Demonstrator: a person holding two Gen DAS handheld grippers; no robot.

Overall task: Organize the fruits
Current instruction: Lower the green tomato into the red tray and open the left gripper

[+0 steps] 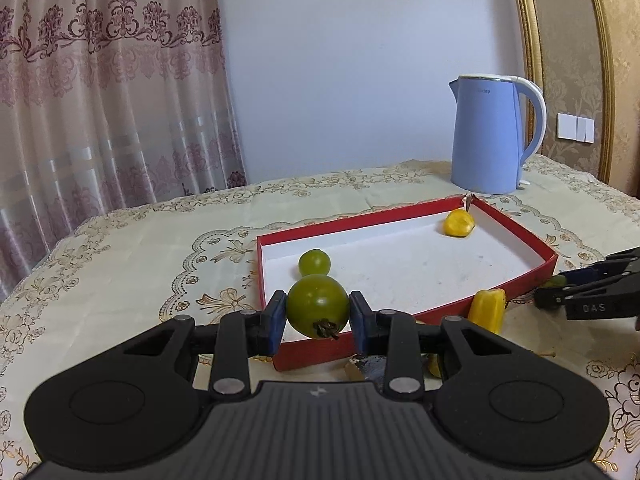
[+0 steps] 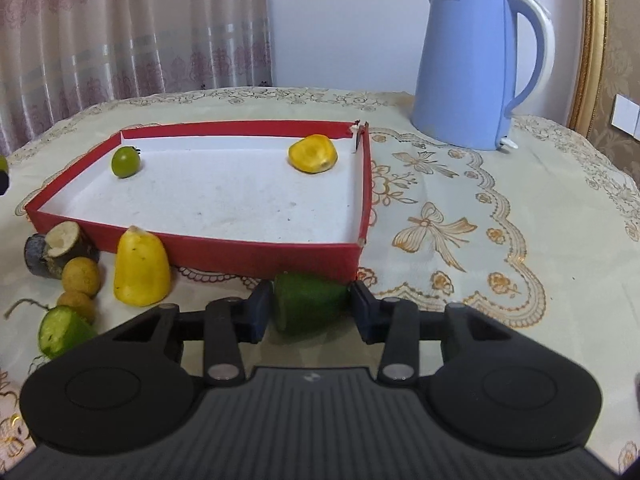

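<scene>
My left gripper (image 1: pixel 317 317) is clamped on a round green fruit (image 1: pixel 317 306), pads across its widest part, stem end toward the camera, held over the near left corner of the red tray (image 1: pixel 516 220). Smooth, taut skin: likely slippery and bruisable, so a light squeeze. My right gripper (image 2: pixel 308 307) has a green cut piece (image 2: pixel 308 304) between its pads, which look to press its flanks, just in front of the tray's near wall. Seems firm and light. In the tray: another green fruit (image 2: pixel 125 162) at 10 o'clock, a yellow piece (image 2: pixel 313 154) at 1 o'clock.
</scene>
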